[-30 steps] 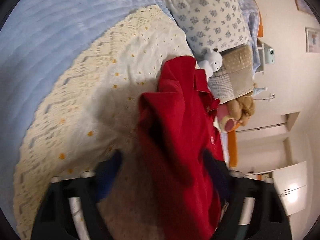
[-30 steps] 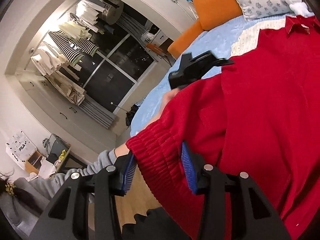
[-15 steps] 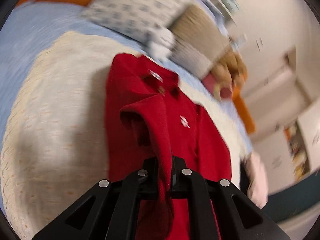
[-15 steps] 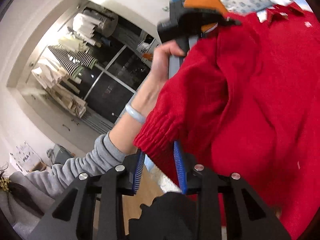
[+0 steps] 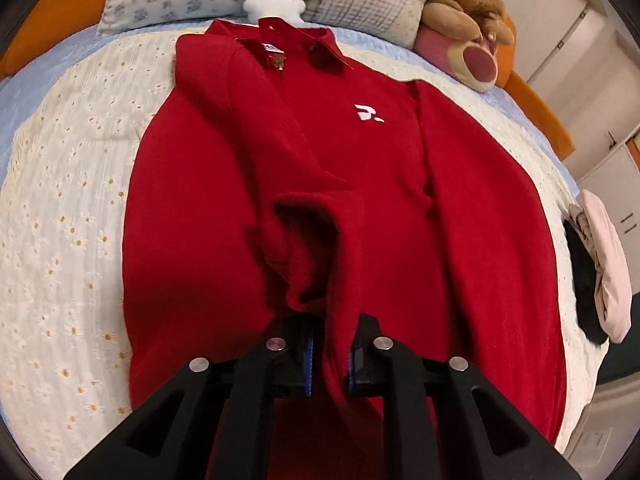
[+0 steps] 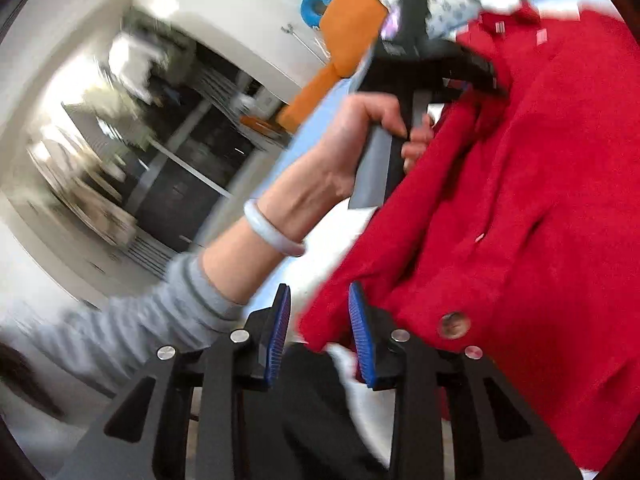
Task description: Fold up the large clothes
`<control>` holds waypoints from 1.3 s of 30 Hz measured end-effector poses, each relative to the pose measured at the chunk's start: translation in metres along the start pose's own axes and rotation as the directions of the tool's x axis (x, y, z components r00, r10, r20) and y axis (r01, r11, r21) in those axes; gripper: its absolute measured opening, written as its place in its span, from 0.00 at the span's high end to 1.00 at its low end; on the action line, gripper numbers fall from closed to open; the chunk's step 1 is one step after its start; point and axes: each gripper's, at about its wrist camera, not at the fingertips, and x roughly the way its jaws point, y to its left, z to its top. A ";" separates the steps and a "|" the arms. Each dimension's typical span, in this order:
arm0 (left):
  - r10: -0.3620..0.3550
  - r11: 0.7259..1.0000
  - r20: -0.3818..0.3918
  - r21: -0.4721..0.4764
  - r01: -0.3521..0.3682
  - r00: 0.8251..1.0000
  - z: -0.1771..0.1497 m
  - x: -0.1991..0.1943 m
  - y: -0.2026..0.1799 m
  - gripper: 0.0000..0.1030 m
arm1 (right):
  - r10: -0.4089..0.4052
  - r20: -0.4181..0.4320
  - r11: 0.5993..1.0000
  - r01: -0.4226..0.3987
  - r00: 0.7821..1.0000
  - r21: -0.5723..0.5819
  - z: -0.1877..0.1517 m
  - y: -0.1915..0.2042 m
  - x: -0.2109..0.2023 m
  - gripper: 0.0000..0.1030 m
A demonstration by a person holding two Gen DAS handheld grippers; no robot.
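One side of the red sweater [image 5: 360, 184] now lies folded inward over its chest on the cream bedspread [image 5: 68, 184], where a second ago it hung bunched in the air. The left gripper [image 5: 329, 354] stays clamped on a ridge of that fold. The right gripper [image 6: 320, 328], jaws now parted, has the ribbed hem loose between them, so that fold looks laid.
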 end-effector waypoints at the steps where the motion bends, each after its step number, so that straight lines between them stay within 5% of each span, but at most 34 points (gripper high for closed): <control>1: -0.025 1.000 0.015 -0.010 0.025 1.000 -0.001 -0.002 0.002 0.74 | -0.071 -0.004 0.996 0.071 0.997 -0.048 0.003 0.008 0.001 0.49; 2: -0.049 0.999 0.021 -0.015 0.049 0.999 -0.002 -0.004 0.002 0.61 | -0.107 -0.007 0.992 0.106 0.994 -0.071 0.006 0.014 0.002 0.27; 3: -0.062 0.998 0.026 -0.011 0.062 0.998 -0.002 -0.007 0.000 0.55 | -0.140 -0.003 0.986 0.139 0.990 -0.095 0.009 0.022 0.004 0.21; 5: -0.027 0.999 0.087 0.024 0.025 0.996 0.000 -0.025 -0.005 0.38 | -0.189 -0.017 0.973 0.185 0.982 -0.141 0.016 0.035 0.012 0.21; 7: -0.021 0.999 0.171 0.051 0.012 0.985 0.004 -0.050 -0.009 0.35 | -0.234 -0.031 0.960 0.227 0.972 -0.162 0.020 0.040 0.023 0.20; 10: 0.014 0.998 0.242 0.048 -0.027 0.970 0.028 -0.076 -0.002 0.16 | -0.318 -0.051 0.939 0.307 0.947 -0.156 0.029 0.034 0.043 0.19; 14: 0.165 0.986 0.129 0.016 -0.168 0.978 0.090 -0.052 0.019 0.16 | -0.408 -0.056 0.907 0.398 0.911 -0.137 0.043 0.022 0.072 0.19; 16: 0.278 0.960 0.064 0.021 -0.280 0.958 0.123 -0.026 0.031 0.17 | -0.460 -0.054 0.882 0.449 0.886 -0.140 0.042 0.015 0.081 0.19; 19: 0.360 0.933 0.013 0.019 -0.360 0.933 0.159 0.007 0.040 0.17 | -0.484 -0.068 0.867 0.468 0.873 -0.171 0.036 0.009 0.092 0.20; 22: 0.421 0.907 -0.006 0.023 -0.421 0.907 0.186 0.042 0.039 0.17 | -0.505 -0.060 0.848 0.481 0.861 -0.221 0.026 0.009 0.095 0.32; 24: 0.504 0.863 -0.008 0.048 -0.503 0.864 0.196 0.063 0.037 0.24 | -0.505 -0.062 0.846 0.479 0.861 -0.234 0.024 0.007 0.099 0.36; 26: 0.544 0.839 -0.028 0.052 -0.542 0.839 0.202 0.077 0.038 0.62 | -0.500 -0.057 0.849 0.475 0.864 -0.233 0.022 0.005 0.095 0.46; 28: 0.580 0.814 -0.052 0.023 -0.580 0.813 0.202 0.079 0.041 0.84 | -0.472 -0.051 0.868 0.454 0.880 -0.199 0.025 -0.001 0.088 0.59; 30: 0.617 0.787 -0.051 0.017 -0.617 0.785 0.204 0.071 0.045 0.86 | -0.438 -0.051 0.890 0.424 0.898 -0.167 0.026 -0.004 0.082 0.70; 31: 0.630 0.777 -0.057 0.018 -0.630 0.775 0.206 0.067 0.047 0.87 | -0.380 -0.052 0.918 0.369 0.924 -0.146 0.028 -0.005 0.078 0.73; 35: 0.610 0.787 -0.063 -0.065 -0.613 0.790 0.225 0.037 0.054 0.88 | -0.196 -0.049 0.979 0.192 0.979 -0.066 0.041 -0.014 0.072 0.75; 37: 0.570 0.815 -0.043 -0.102 -0.571 0.821 0.239 0.026 0.050 0.88 | -0.113 -0.047 0.993 0.112 0.992 -0.020 0.044 -0.020 0.068 0.75; 39: 0.552 0.828 -0.035 -0.098 -0.553 0.833 0.245 0.030 0.044 0.89 | -0.054 -0.047 0.997 0.056 0.997 0.046 0.043 -0.031 0.064 0.75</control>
